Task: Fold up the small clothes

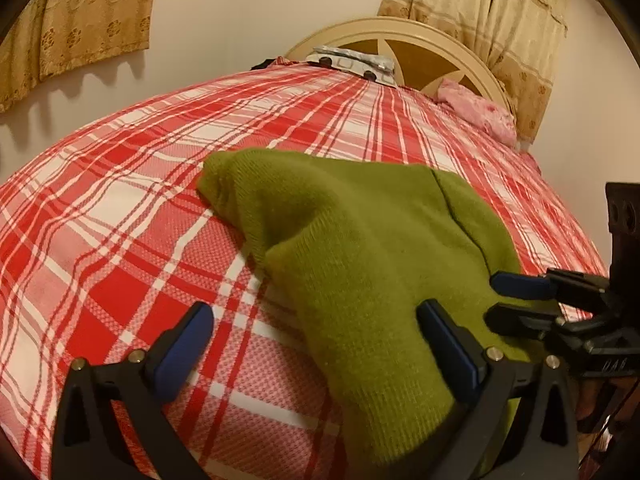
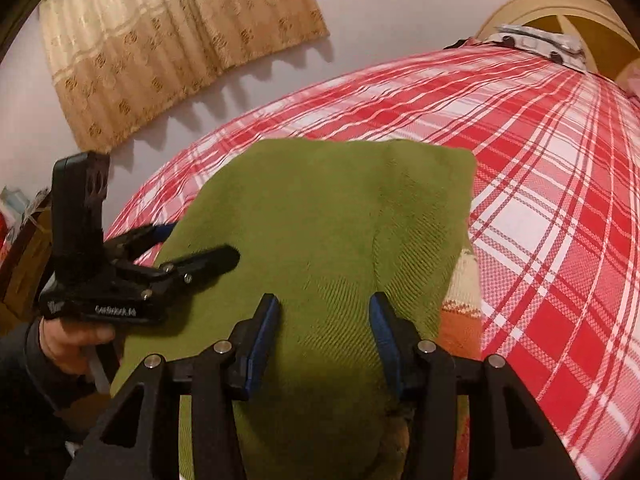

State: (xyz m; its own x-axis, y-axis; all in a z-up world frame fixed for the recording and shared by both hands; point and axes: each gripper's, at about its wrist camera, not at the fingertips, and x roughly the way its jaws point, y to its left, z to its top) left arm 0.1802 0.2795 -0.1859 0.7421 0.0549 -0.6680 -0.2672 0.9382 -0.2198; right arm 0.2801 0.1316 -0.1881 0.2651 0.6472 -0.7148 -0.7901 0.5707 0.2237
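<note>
Green knit garment (image 1: 360, 248) lies on the plaid bed (image 1: 120, 240). Left tool (image 1: 316, 344) spread wide, holding nothing. Right tool (image 2: 324, 320) half-spread over the knit; can't tell if it pinches.

I see an olive-green knit garment (image 1: 360, 240) mid-frame, red-and-white plaid bedspread (image 1: 120, 220) beneath, my black grippers' blue pads (image 2: 262, 344) at bottom, tan floral-patterned curtain (image 2: 160, 40) upper left, pink cloth (image 1: 476, 110) upper right.

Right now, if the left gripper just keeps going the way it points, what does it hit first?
Probably the green knit garment. The left gripper is open and tilted down at the bed; the garment's near edge already lies against its right-hand finger. The other finger would meet the red plaid bedspread. Depth is unclear.
</note>
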